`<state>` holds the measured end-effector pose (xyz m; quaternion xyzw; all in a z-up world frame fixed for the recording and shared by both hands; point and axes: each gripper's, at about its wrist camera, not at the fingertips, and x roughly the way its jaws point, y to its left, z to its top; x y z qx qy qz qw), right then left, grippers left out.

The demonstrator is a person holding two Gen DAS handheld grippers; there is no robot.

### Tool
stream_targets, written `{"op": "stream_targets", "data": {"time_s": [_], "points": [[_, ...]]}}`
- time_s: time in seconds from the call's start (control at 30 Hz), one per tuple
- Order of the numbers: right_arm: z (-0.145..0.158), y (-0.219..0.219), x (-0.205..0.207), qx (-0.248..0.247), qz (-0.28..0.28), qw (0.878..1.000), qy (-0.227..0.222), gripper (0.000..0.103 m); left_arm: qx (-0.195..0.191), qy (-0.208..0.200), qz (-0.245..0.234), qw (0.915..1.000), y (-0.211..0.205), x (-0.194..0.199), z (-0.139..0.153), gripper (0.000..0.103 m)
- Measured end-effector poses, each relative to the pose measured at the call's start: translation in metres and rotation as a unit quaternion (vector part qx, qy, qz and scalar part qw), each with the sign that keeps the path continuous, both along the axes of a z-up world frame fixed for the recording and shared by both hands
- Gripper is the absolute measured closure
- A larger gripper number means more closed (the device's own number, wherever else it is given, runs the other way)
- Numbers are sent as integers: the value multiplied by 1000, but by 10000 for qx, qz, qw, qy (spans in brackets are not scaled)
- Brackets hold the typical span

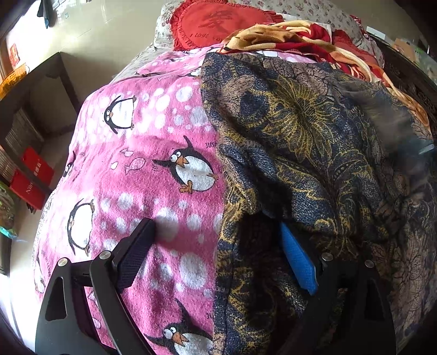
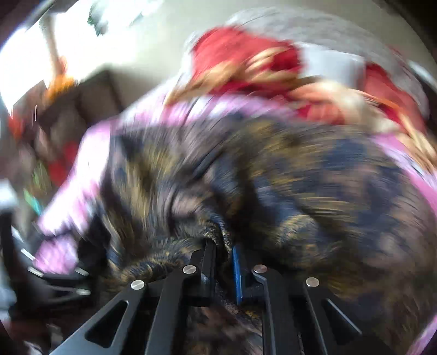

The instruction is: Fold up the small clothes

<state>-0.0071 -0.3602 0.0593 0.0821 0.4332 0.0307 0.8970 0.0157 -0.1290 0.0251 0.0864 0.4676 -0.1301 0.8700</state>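
The dark floral-print garment (image 1: 314, 153) lies rumpled on a pink penguin blanket (image 1: 142, 169), and nothing about it reads as folded yet: it bunches in loose ridges with no clean edge or squared layer visible. My judgement is that the task is at an early stage, with the cloth being gathered or pulled over and every actual crease yet to be made.

The left gripper (image 1: 215, 254) stands wide, its 2 fingers spread well apart. The black finger rests over the pink blanket; the blue pad (image 1: 299, 262) sits at the garment's near edge, with a fold of cloth draped above it. It clamps nothing.

The right gripper (image 2: 222, 262) is drawn narrow, and a rolled hem of the same garment (image 2: 245, 174) runs into the slot between its black finger and blue pad, so it appears pinched there. That view is heavily smeared, so finer detail of the grip cannot be told.

Ahead of both tools, beyond the garment, a red cushion (image 1: 218, 24) and a red-and-gold blanket (image 1: 300, 41) lie heaped.
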Motion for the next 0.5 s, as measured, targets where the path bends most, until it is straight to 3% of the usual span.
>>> {"op": "stream_targets", "data": {"time_s": [0.07,0.13,0.17,0.2,0.23,0.27,0.33,0.4,0.5], "points": [[24,-43,-36,286,-595,9972,-359,94,25,-30,0,10000,0,-1,-1,12],[31,-86,-74,208,-1254,9912,-373,93,51,-38,5,10000,-1,-2,-1,12],[27,-99,-85,123,-1472,9888,-230,84,55,-28,0,10000,-1,-2,-1,12],[19,-119,-98,29,-1783,9839,94,59,41,-5,-7,10000,-1,-2,0,12],[14,-132,-110,20,-2005,9792,318,48,13,16,-9,10000,0,-1,1,12],[14,-141,-123,131,-2170,9751,435,41,-34,46,-6,10000,2,-1,2,12],[21,-157,-148,390,-2358,9707,257,41,-143,91,22,9999,6,-1,5,12],[39,-149,-149,388,-2116,9766,-84,41,-198,102,67,9997,10,0,7,12],[58,-97,-107,491,-676,9960,-312,41,-302,126,118,9994,15,0,8,12]]}}
